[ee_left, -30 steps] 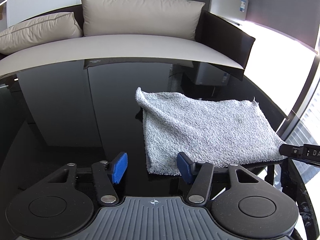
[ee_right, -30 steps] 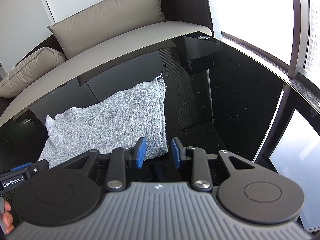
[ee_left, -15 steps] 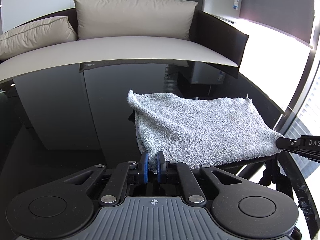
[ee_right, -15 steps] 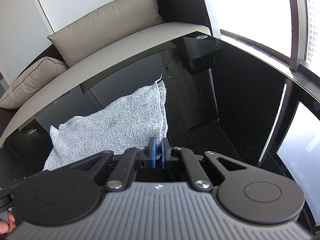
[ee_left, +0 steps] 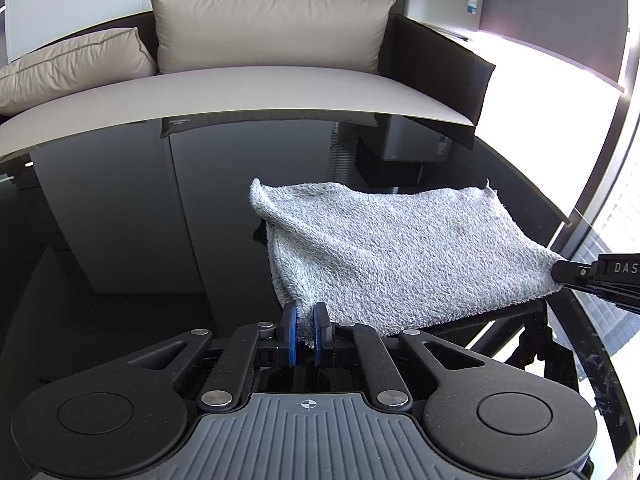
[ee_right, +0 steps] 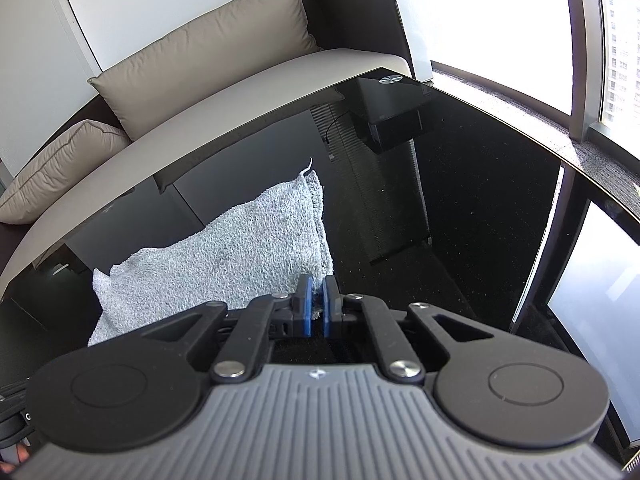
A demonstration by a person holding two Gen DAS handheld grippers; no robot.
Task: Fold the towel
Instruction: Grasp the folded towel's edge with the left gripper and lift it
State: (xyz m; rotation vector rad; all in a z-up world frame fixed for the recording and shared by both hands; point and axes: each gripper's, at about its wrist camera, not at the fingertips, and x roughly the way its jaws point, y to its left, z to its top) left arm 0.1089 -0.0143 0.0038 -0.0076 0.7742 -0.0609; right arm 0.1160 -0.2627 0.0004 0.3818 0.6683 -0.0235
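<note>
A grey towel [ee_left: 392, 256] is lying folded on a glossy black table [ee_left: 120, 240], its near edge lifting off the surface where both grippers are gripping it. The left gripper [ee_left: 305, 330] is pinching the towel's near left corner, its blue pads [ee_left: 290, 334] pressing close together with a fold of cloth between them. The right gripper [ee_right: 316, 312] is doing the same at the near right corner, jaws narrow and clamping the terry cloth; in the left wrist view its black tip [ee_left: 576, 274] is showing at the towel's right edge. The towel's far edge is resting on the table, with a loose thread sticking up at the far right corner [ee_right: 307, 166]. Beyond the table a sofa [ee_left: 280, 92] is standing with two beige cushions [ee_left: 268, 28], and a small grey fridge [ee_left: 440, 0] is sitting behind its right arm. Bright windows [ee_right: 500, 12] are running along the right side. The tabletop around the towel is reflecting the sofa and fridge, and nothing is lying between the grippers and the cloth
</note>
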